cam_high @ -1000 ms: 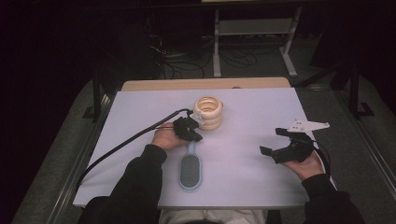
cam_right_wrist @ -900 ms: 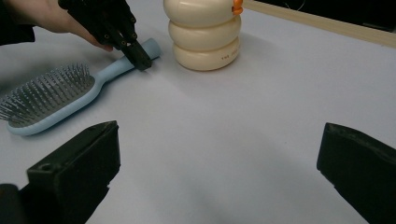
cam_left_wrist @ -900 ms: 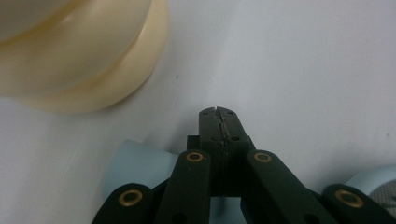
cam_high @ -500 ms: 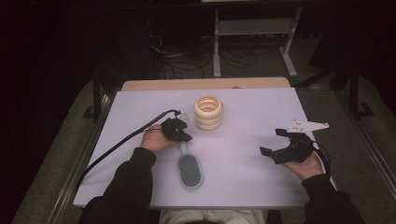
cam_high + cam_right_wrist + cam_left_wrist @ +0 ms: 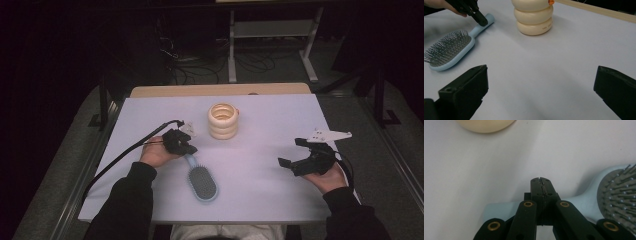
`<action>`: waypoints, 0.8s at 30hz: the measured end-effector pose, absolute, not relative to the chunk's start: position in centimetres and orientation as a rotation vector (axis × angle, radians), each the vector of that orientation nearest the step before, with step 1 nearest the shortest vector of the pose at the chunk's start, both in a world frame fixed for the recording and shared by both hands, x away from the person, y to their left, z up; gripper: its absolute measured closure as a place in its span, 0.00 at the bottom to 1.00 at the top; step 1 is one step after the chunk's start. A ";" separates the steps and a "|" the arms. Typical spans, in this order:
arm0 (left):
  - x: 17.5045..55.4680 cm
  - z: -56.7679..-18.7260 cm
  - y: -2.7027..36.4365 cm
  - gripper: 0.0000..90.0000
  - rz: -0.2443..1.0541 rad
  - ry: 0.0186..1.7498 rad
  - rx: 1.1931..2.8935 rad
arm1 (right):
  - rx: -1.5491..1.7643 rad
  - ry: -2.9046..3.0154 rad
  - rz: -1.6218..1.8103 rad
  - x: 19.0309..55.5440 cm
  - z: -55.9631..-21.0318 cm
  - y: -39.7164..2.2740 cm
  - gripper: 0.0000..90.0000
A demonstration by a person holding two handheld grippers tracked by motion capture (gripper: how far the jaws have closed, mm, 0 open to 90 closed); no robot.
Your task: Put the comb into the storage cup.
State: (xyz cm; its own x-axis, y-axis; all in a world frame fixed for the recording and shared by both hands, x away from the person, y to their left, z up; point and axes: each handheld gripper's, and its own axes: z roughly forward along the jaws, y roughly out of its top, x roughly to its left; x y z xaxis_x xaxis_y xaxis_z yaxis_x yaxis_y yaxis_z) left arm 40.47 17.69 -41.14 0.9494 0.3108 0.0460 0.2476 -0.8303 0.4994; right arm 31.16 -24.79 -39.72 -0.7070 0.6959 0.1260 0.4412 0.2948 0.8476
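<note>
Left gripper: held in the person's left hand on the left side of the table, jaws pressed fully together with nothing between them. In the left gripper view the closed tips sit right over the handle of the hairbrush; whether they touch it cannot be told.

Right gripper: held in the person's right hand on the right side of the table, jaws spread wide and empty. In the right gripper view only bare tabletop lies between the two black jaws.

Hairbrush: pale blue with grey bristles, lying flat with bristles up, near the front edge of the table. Its handle points toward the left gripper and its head toward the person. In the right gripper view the closed tips of the other gripper rest at the end of the handle.

Stacked rings: a cream-coloured stack of three rounded rings standing upright, behind the hairbrush and apart from it, near the middle of the table.

Table: covered by a plain white sheet, with a wooden edge along the far side.

Surroundings: dark floor with cables and a metal stand beyond the table.
</note>
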 end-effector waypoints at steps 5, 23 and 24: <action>40.0 -41.1 18.9 1.00 0.176 0.413 2.601 | 1.038 2.301 1.370 31.2 -39.7 -24.8 0.00; 37.9 -40.9 21.0 1.00 0.202 0.414 2.634 | 1.029 2.316 1.355 31.1 -39.8 -24.5 0.00; 37.8 -40.9 21.1 1.00 0.198 0.419 2.632 | 1.028 2.316 1.355 31.1 -39.8 -24.6 0.00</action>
State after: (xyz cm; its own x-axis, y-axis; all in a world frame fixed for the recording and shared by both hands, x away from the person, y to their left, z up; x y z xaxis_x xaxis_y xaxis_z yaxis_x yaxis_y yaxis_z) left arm 37.77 21.10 -40.91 0.9431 0.3256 0.0675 0.2584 -0.8454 0.4675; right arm 31.11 -24.56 -39.78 -0.7129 0.6912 0.1183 0.4419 0.3117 0.8412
